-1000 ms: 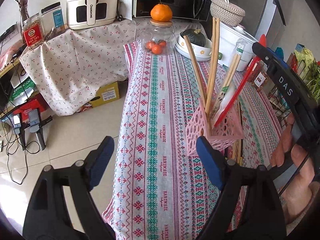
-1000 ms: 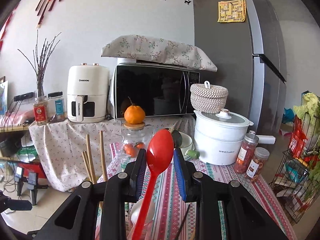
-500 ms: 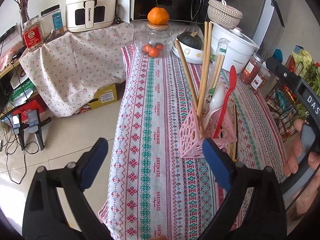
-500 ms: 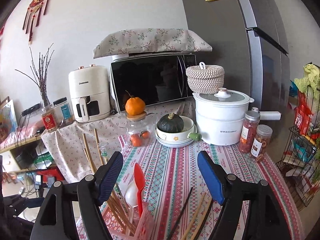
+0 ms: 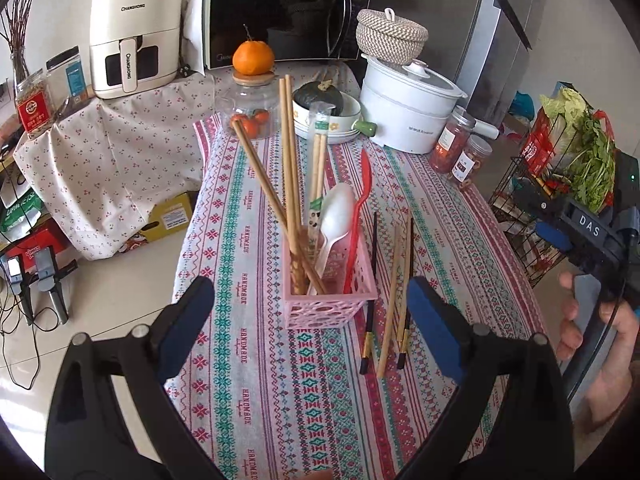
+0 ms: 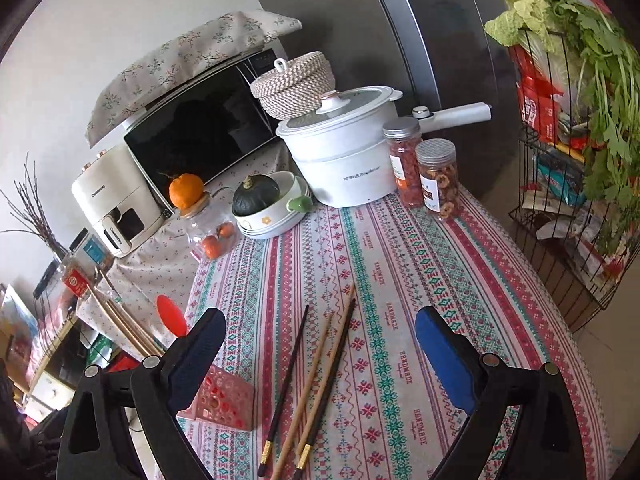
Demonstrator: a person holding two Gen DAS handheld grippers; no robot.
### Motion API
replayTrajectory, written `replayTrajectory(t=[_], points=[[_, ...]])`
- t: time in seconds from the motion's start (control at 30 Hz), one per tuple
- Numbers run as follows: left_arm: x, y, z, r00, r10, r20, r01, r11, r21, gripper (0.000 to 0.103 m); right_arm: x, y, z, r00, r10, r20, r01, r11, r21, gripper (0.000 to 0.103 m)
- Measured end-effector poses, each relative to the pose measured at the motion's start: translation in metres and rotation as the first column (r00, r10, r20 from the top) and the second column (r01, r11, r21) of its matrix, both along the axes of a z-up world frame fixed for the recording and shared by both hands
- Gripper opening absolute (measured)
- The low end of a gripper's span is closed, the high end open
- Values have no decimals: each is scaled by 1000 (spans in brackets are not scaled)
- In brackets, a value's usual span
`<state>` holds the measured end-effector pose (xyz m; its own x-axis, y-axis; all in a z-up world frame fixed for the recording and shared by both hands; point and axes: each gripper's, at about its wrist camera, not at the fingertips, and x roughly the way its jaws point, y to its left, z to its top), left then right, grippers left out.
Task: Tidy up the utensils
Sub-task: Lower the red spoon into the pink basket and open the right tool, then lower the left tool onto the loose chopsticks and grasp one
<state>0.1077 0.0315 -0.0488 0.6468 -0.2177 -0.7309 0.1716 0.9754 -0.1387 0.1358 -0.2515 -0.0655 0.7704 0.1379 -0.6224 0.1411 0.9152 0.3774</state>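
Both claws stand wide with nothing between their pads: the left claw [image 5: 308, 320] hangs above the near end of the bench [image 5: 256, 400], and the right claw [image 6: 320, 354] is at this moment opening, its blue pads apart over three loose chopsticks.

Covering the bench is a striped cloth printed with "HANDMADE". At its far end sit a white lidded pot [image 5: 412, 108], a woven lidded basket [image 5: 390, 36] behind it, a bowl holding a dark green squash [image 5: 318, 94], a glass jar with an orange [image 5: 253, 57] on its lid, and two small snack jars [image 6: 420, 172].

Nearer, the pink perforated utensil holder [image 5: 330, 304] stands upright on the cloth. In it lean several long wooden chopsticks [image 5: 286, 152], a wrapped pair of chopsticks [image 5: 319, 152], a white plastic spoon [image 5: 336, 216] and a red spoon [image 5: 360, 208].

Just beside the holder, on the side toward the right claw, two black chopsticks with gold ends [image 6: 288, 384] and one wooden chopstick [image 6: 308, 392] lie flat on the cloth, roughly parallel.

A person's hand [image 5: 600, 336] grips the right claw's handle at the edge of the left wrist view.
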Motion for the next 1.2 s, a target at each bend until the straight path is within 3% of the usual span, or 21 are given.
replayTrajectory(t=[0.27, 0.43, 0.57, 0.63, 0.73, 0.83, 1.03, 1.2], points=[[6, -69, 10, 993, -115, -3, 115, 992, 52, 97, -4, -52, -20, 988, -59, -142, 57, 998, -17, 97], [29, -113, -4, 983, -162, -91, 171, 980, 103, 97, -6, -68, -32, 975, -31, -222, 18, 998, -57, 97], [56, -143, -24, 965, -179, -192, 200, 975, 99, 95, -3, -79, -41, 961, -7, -276, -22, 995, -100, 97], [71, -155, -37, 956, -169, -241, 199, 974, 106, 87, -2, -85, -44, 957, -8, -292, -32, 991, -131, 97], [93, -168, -59, 942, -136, -307, 187, 972, 140, 59, 3, -93, -50, 948, -21, -316, -40, 982, -186, 97], [113, -173, -81, 927, -109, -359, 169, 975, 142, 41, 8, -99, -56, 942, -35, -333, -40, 975, -217, 97], [141, -176, -113, 908, -54, -415, 128, 980, 153, 23, 17, -97, -64, 934, -11, -357, -70, 975, -212, 97], [151, -182, -130, 905, -26, -424, 128, 968, 214, 19, 21, -85, -64, 934, 16, -357, -107, 966, -237, 97]])
